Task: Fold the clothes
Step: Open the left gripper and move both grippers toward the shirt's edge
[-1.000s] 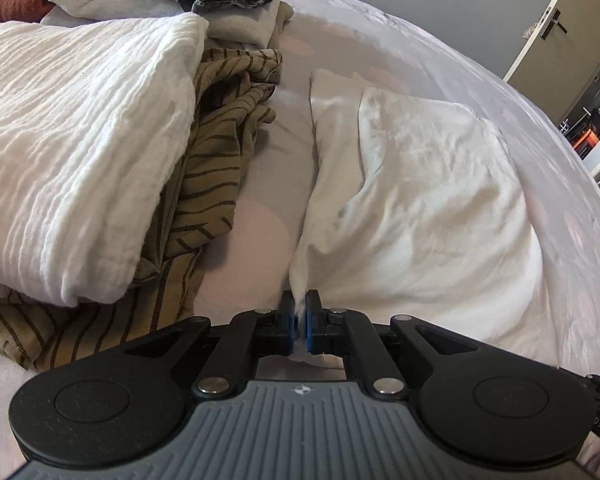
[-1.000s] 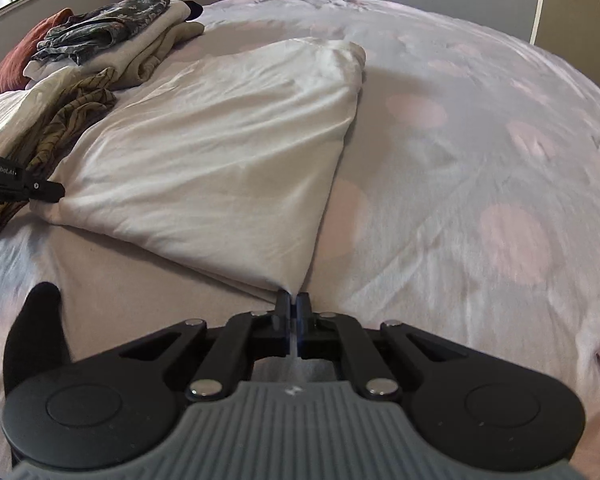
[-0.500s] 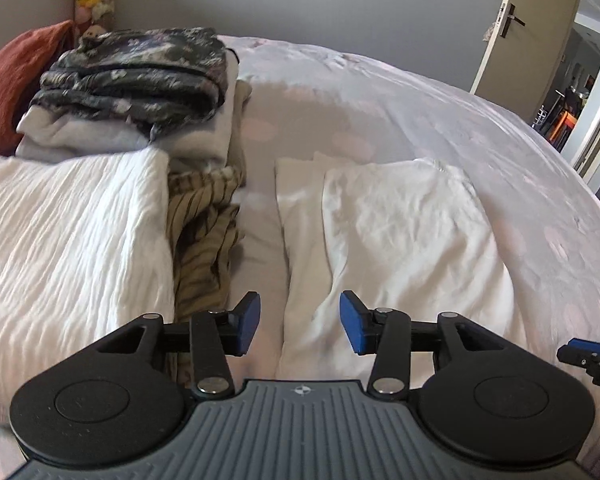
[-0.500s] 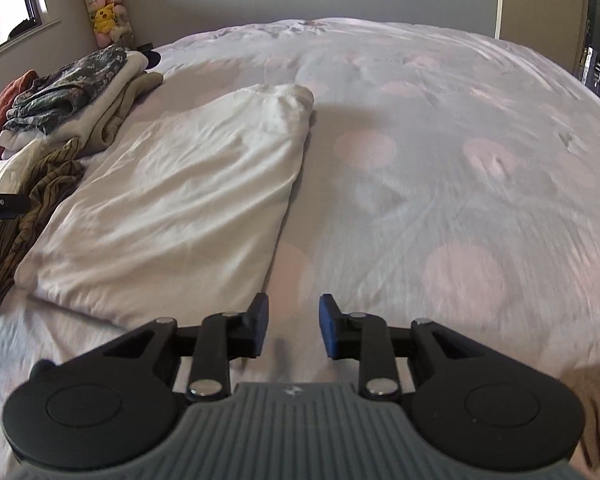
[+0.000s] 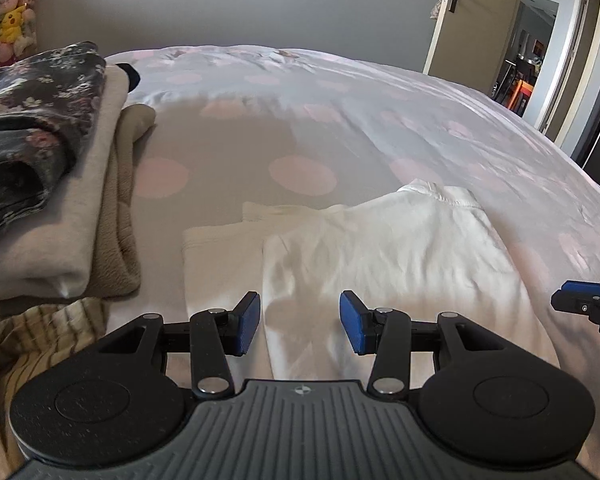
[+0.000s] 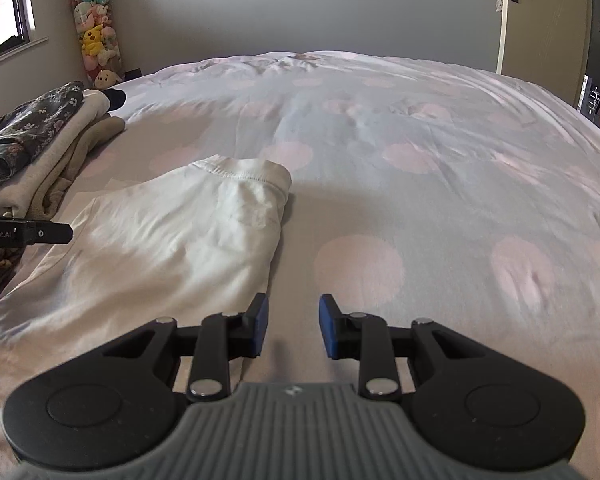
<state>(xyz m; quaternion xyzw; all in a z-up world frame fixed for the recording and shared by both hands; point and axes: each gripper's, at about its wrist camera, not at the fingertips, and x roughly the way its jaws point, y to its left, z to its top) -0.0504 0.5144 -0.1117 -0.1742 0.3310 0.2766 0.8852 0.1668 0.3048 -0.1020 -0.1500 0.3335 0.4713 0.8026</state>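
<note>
Bed (image 6: 440, 128) in pale cover with pink dots, filling both views. Folded white garment (image 5: 380, 264) flat on it, centre frame in left view, left of centre in right view (image 6: 172, 232). Stack of folded clothes (image 5: 60, 184) at left edge. Left tool (image 5: 299, 326) spread wide, empty, above garment. Right tool (image 6: 292, 326) likewise parted, empty, beside garment's edge.
</note>
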